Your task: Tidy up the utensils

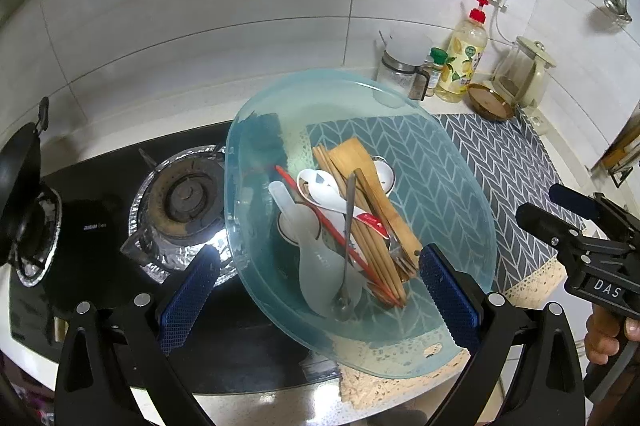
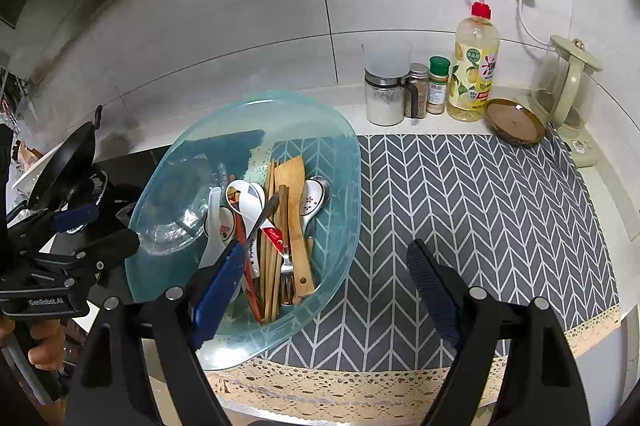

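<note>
Half hidden under a grey chevron mat [image 2: 480, 209], found the stone counter [image 2: 352, 117] running along a white tiled wall. Noted a black gas stove [image 1: 100, 226] at its left end, with a dark pan [image 1: 20, 177] tipped up on the far burner. Saw a translucent blue basin [image 1: 440, 185] resting partly on the mat and partly over the stove's edge.

Found the left gripper [image 1: 318, 254] released, jaws spread wide to either side of the basin's near part and grasping nothing. Found the right gripper [image 2: 326, 248] likewise released and empty, one finger over the basin's near rim and the other above the mat; could not tell whether that finger touched the rim.

Along the back wall, noted a glass kettle [image 2: 568, 85], a yellow soap bottle [image 2: 474, 65] with a red pump, a shallow wooden dish [image 2: 514, 121] and a green-capped spice jar [image 2: 439, 85].

Inside the basin, saw the utensils heaped together: a wooden spatula [image 2: 294, 201] lying lengthwise, wooden chopsticks [image 2: 272, 246] just beside it, a frosted rice paddle [image 1: 320, 266], white ceramic spoons [image 2: 248, 201], a metal spoon [image 1: 348, 226] laid across the pile, a thin red stick [image 1: 320, 218] and, near the spatula's handle, a fork [image 2: 287, 278].
</note>
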The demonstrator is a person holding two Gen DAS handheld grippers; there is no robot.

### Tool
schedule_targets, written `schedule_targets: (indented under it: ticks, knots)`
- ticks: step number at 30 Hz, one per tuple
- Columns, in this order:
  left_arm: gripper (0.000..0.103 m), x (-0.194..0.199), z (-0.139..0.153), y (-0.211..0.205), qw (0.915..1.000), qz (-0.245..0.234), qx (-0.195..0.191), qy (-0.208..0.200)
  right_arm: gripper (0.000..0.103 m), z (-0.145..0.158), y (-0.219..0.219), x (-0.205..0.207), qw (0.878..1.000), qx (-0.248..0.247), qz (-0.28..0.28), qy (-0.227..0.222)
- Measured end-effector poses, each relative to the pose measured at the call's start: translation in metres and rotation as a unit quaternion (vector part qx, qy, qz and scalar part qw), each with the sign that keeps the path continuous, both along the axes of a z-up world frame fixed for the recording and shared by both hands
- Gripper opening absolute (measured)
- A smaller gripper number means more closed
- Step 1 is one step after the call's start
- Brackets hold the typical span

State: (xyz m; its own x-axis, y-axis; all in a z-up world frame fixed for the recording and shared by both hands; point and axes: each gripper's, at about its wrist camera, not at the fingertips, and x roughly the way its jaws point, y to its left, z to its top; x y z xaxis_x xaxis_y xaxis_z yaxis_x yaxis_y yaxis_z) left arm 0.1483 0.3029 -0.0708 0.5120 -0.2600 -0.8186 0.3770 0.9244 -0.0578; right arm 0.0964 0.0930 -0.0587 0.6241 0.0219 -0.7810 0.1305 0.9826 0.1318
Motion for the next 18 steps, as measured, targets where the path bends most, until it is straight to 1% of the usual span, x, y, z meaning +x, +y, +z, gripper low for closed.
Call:
schedule_targets:
  ticks: [8, 18]
  knots:
    - [0.099, 0.0023, -0.0018, -0.0033, 0.9999, -0.005, 0.004, 0.011, 0.080, -0.0008, -0.0004, 0.0013, 1.000, 0.000, 0.000, 0.001]
    - [0.099, 0.0025, -0.0014, -0.0037, 0.9999, -0.005, 0.004, 0.013, 0.080, -0.0011, -0.0002, 0.0030, 1.000, -0.001, 0.003, 0.000]
